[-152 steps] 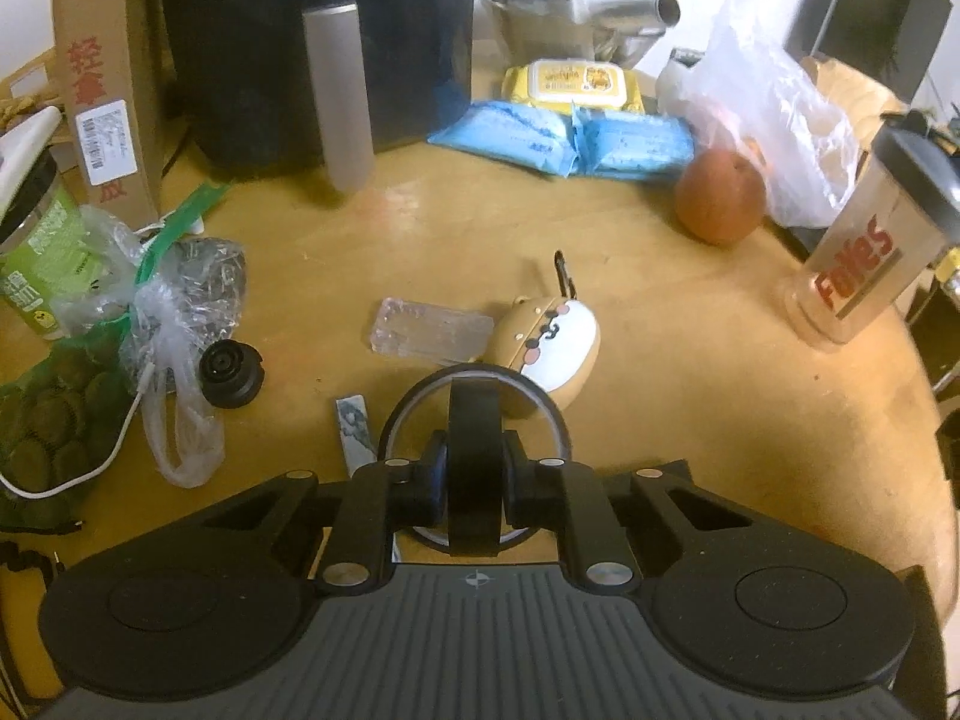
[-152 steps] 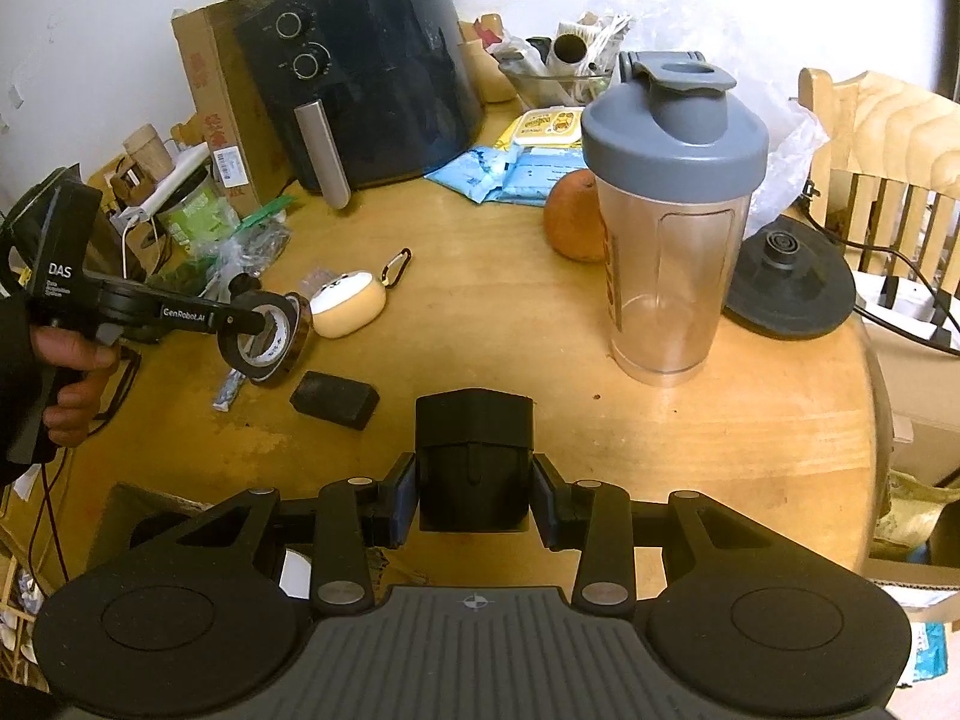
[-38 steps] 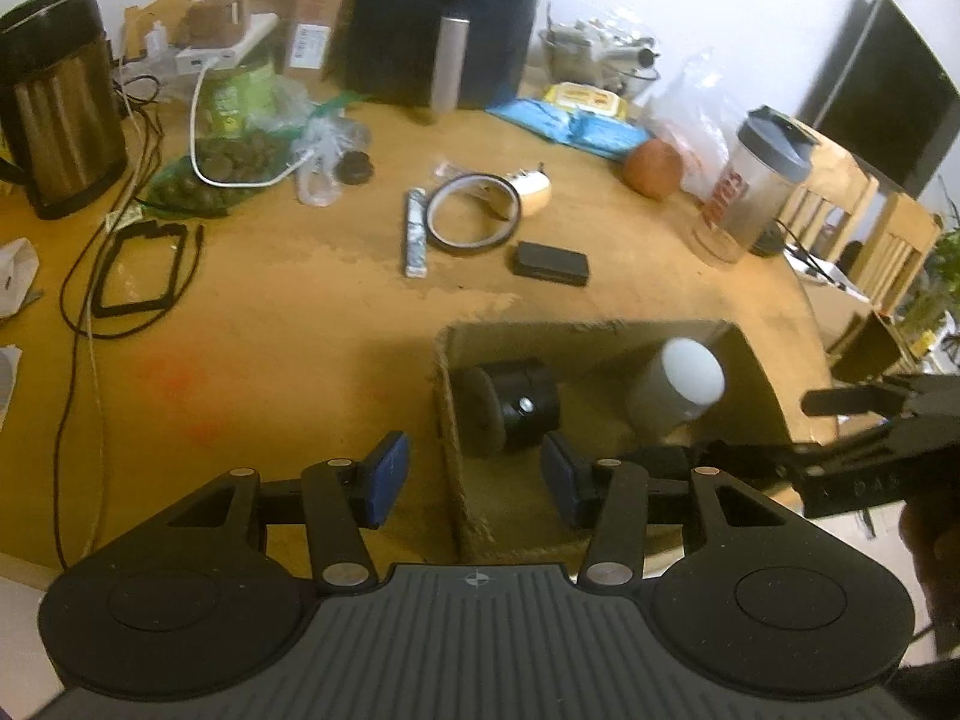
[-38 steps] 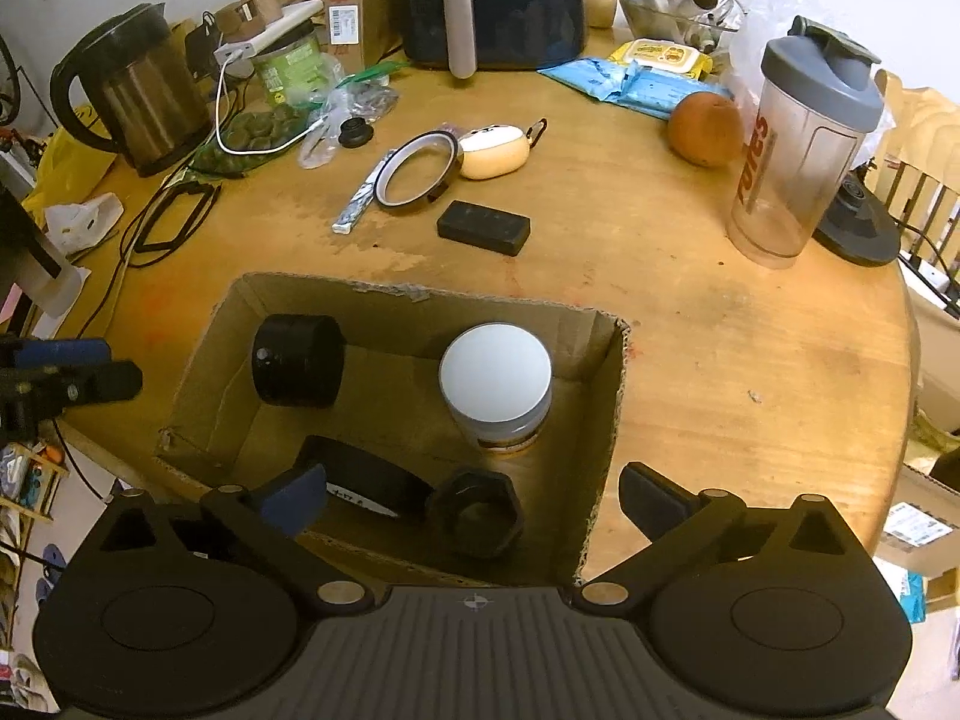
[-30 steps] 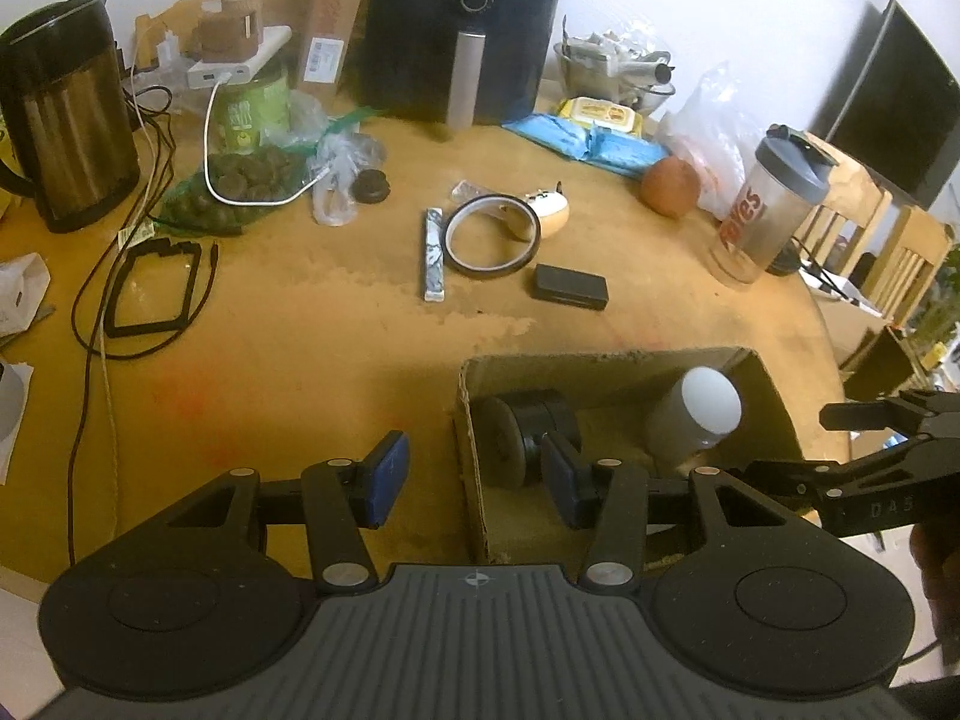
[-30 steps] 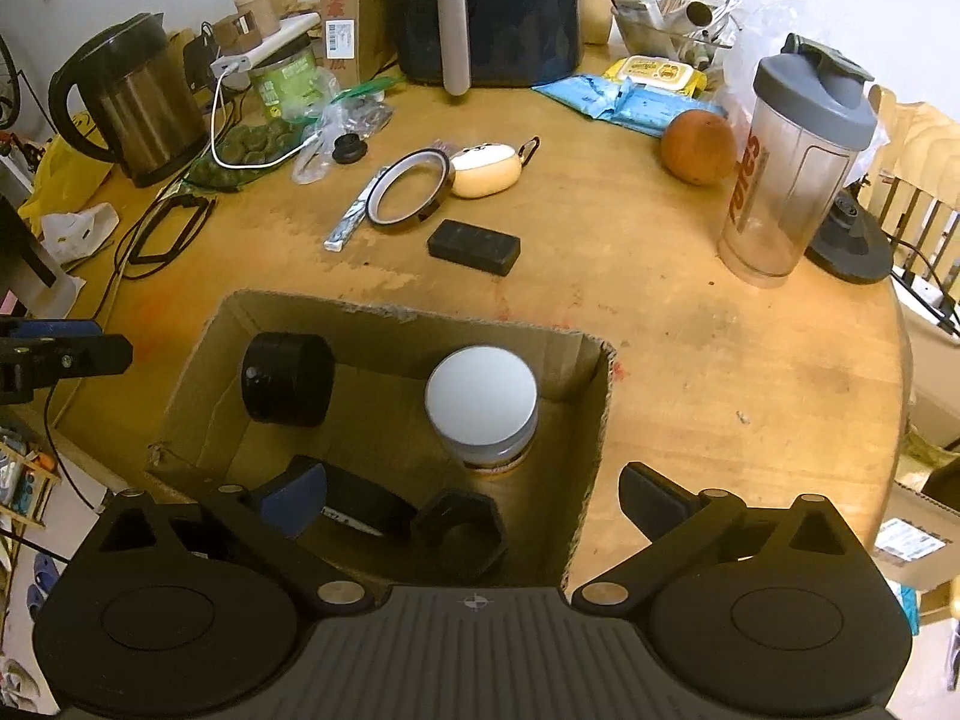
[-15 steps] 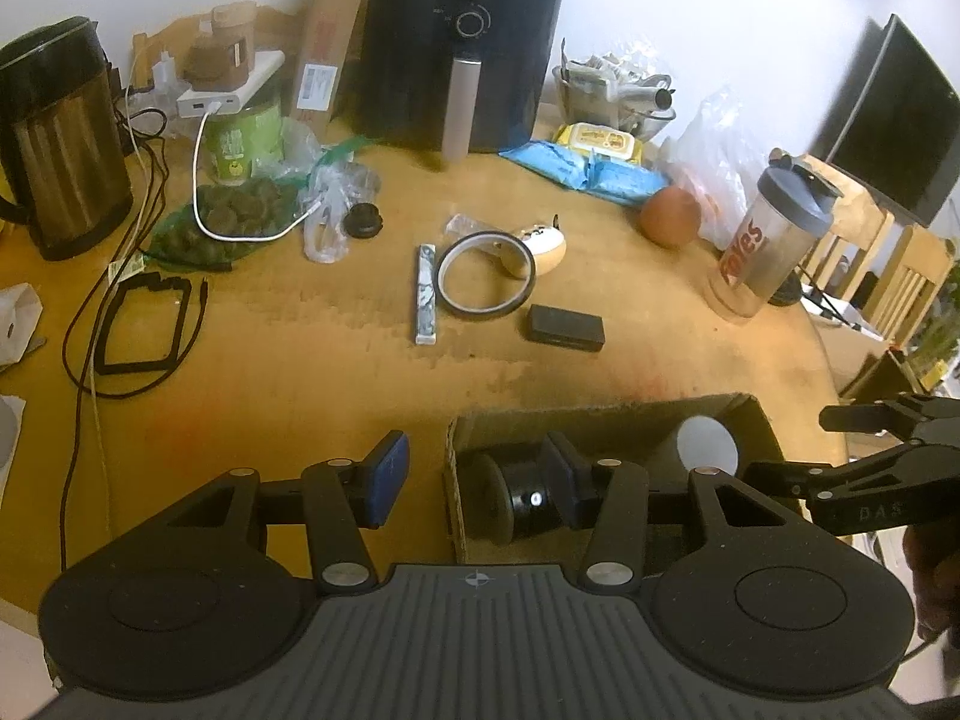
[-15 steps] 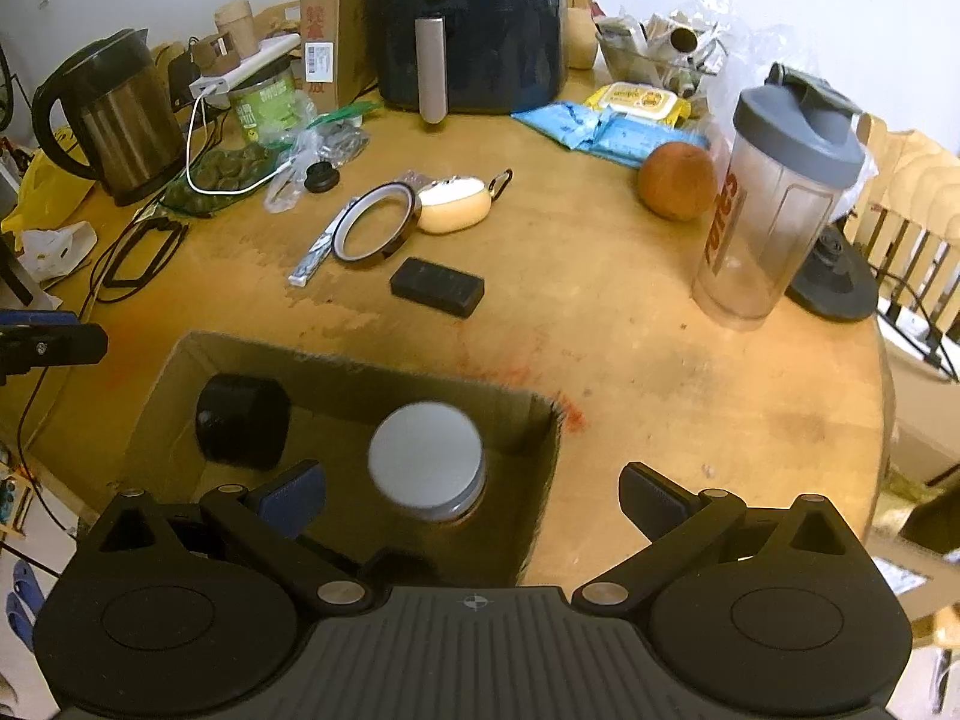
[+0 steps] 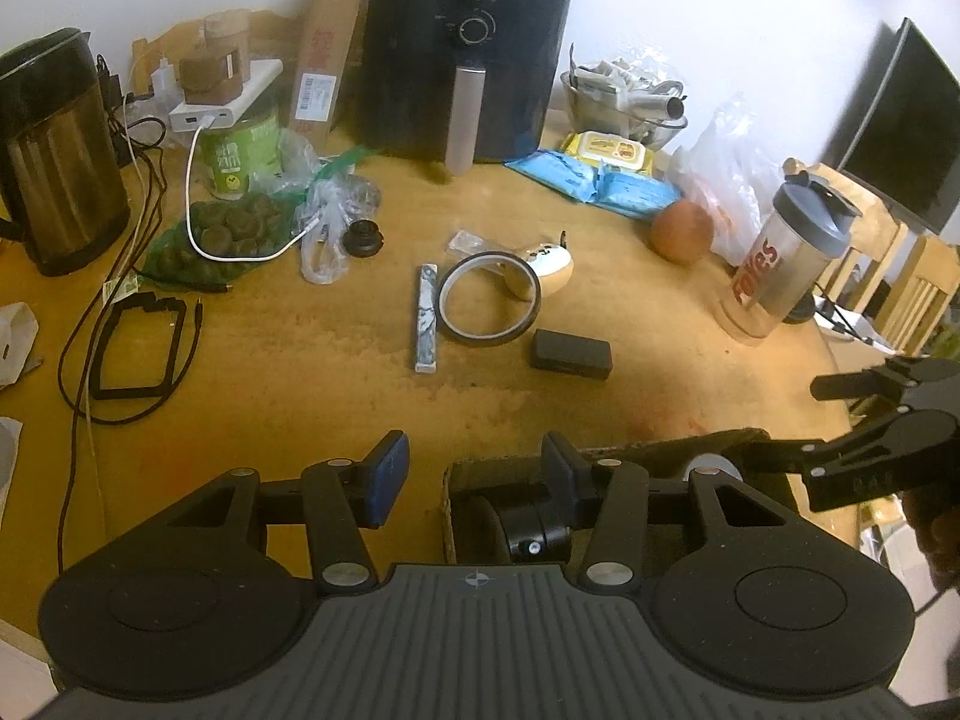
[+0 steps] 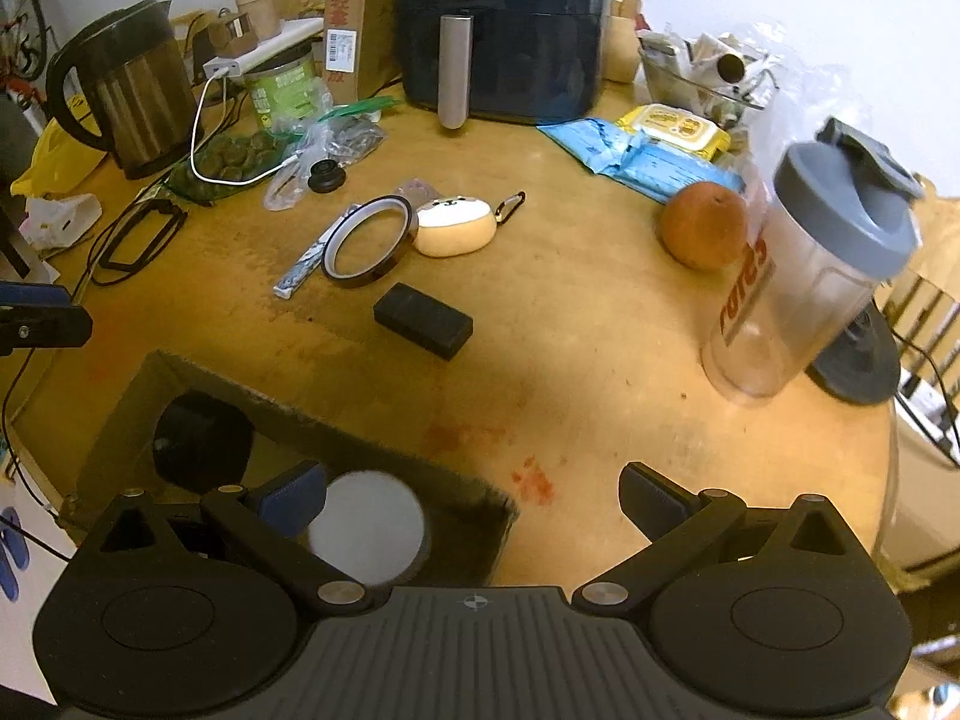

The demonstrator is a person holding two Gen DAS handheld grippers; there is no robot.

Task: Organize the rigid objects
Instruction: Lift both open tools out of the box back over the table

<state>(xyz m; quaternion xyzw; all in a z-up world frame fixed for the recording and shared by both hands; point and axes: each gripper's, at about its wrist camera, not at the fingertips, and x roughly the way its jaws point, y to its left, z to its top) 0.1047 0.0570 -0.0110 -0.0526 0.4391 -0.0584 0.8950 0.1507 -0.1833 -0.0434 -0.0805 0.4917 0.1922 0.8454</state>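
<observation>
A cardboard box (image 10: 360, 426) sits at the table's near edge, holding a white-lidded jar (image 10: 366, 525) and a black cylinder (image 10: 201, 441). Beyond it on the table lie a small black box (image 10: 423, 319), a tape ring (image 10: 369, 240), a beige animal-face case (image 10: 456, 219) and a thin patterned stick (image 9: 427, 318). My left gripper (image 9: 474, 474) hovers over the box's far left corner (image 9: 456, 480), open and empty. My right gripper (image 10: 474, 498) hangs over the box's far right corner, jaws wide open with nothing held.
A shaker bottle (image 10: 804, 276) and an orange (image 10: 705, 228) stand at the right. A black air fryer (image 9: 471, 60), a kettle (image 9: 54, 150), cables, bags and wipe packs crowd the back and left. Bare wood lies between the box and the small black box.
Both grippers have drifted off the box toward the table's middle, so the box has slid to the bottom of both views. Both stay open as before and no object has moved.
</observation>
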